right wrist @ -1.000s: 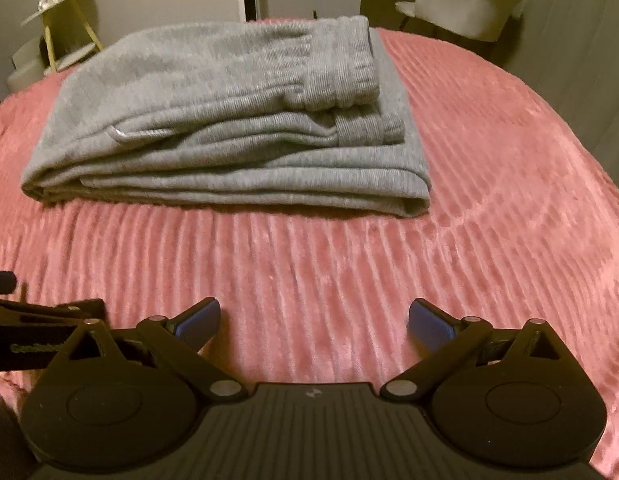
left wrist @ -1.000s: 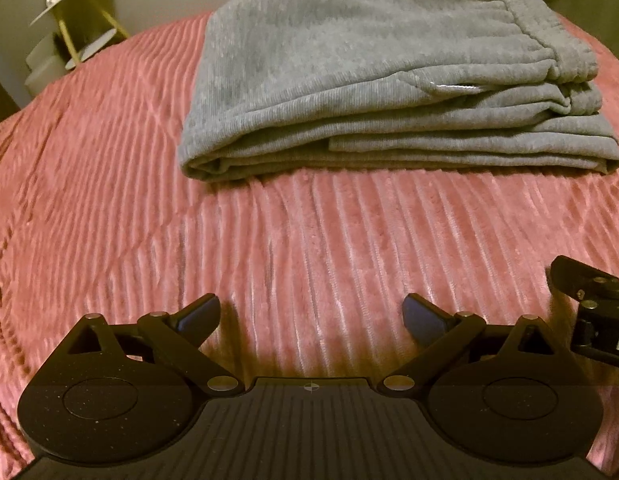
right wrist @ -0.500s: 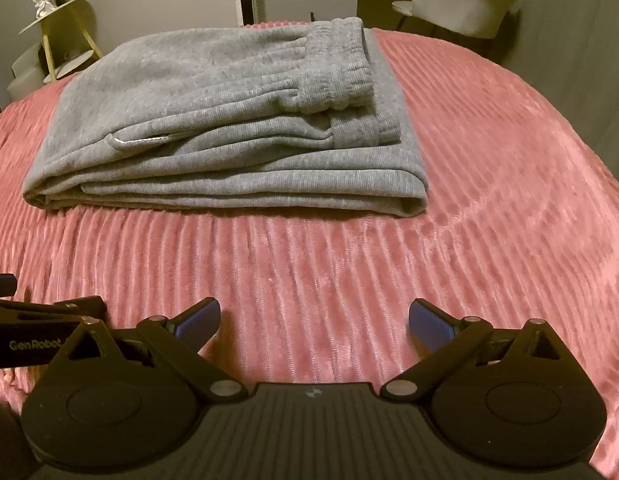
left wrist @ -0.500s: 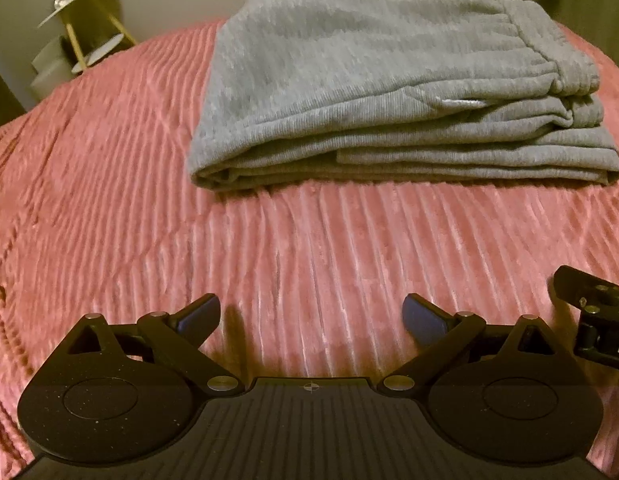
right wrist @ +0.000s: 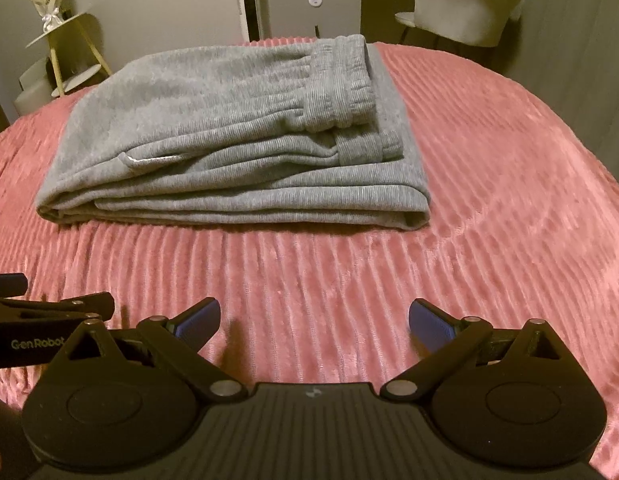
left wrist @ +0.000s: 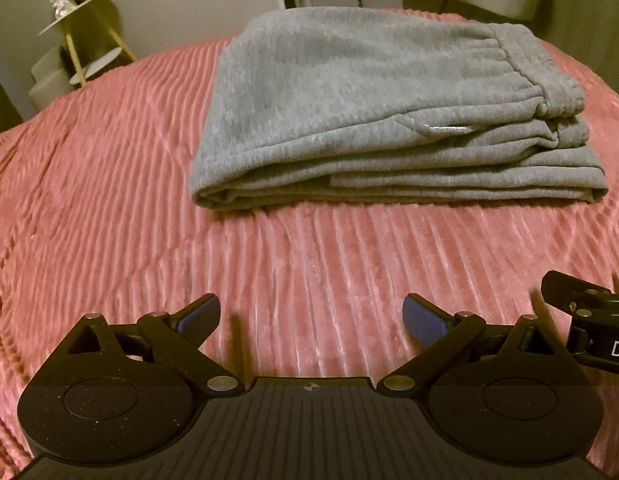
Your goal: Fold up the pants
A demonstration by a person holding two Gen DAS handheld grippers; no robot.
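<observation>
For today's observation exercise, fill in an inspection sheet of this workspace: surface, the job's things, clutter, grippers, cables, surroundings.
Surface: pink ribbed bedspread, lightly rippled in front of the pile.
Job's things: grey pants, folded into a flat layered stack, waistband on top at the right end, lying apart from both grippers.
Clutter: nothing seen on the bedspread.
Grippers: left gripper open, holding nothing; right gripper open, holding nothing; both low over the near part of the bedspread, side by side.
Cables: nothing seen.
Surroundings: small yellow stand with a wrapped bouquet on the left, pale cabinet behind, light chair on the right.
</observation>
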